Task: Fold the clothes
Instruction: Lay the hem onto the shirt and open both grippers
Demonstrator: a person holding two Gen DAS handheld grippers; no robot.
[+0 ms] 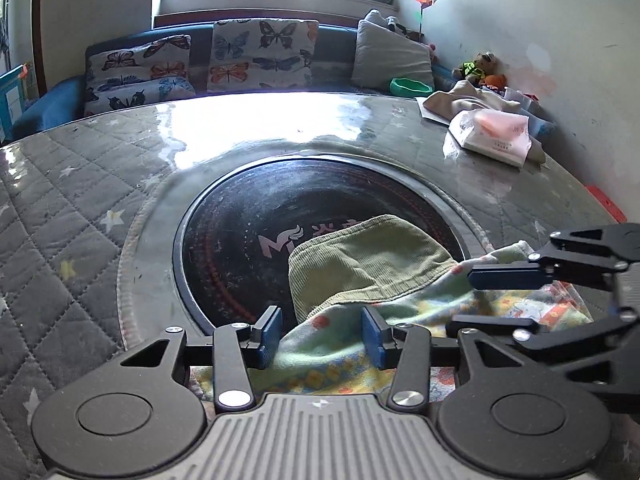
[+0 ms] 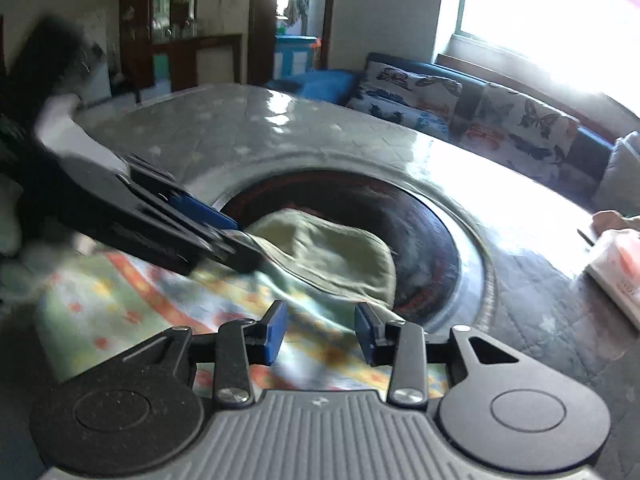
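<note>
Folding the clothes on the table

Both grippers, left (image 1: 320, 334) and right (image 2: 320, 330), are spread wide over the cloth (image 1: 372, 264), which lies bunched on the table (image 1: 120, 168). I think an edge needs pinching.

– Was there anything readable on the tabletop?
– Only a pale logo on the black round plate (image 1: 240, 216): a large letter "M" with a winged flourish, then characters half covered by the green garment (image 1: 360, 264).
– And the tissue pack (image 1: 494, 136)?
– It carried small dark print, too tiny to make out.
</note>
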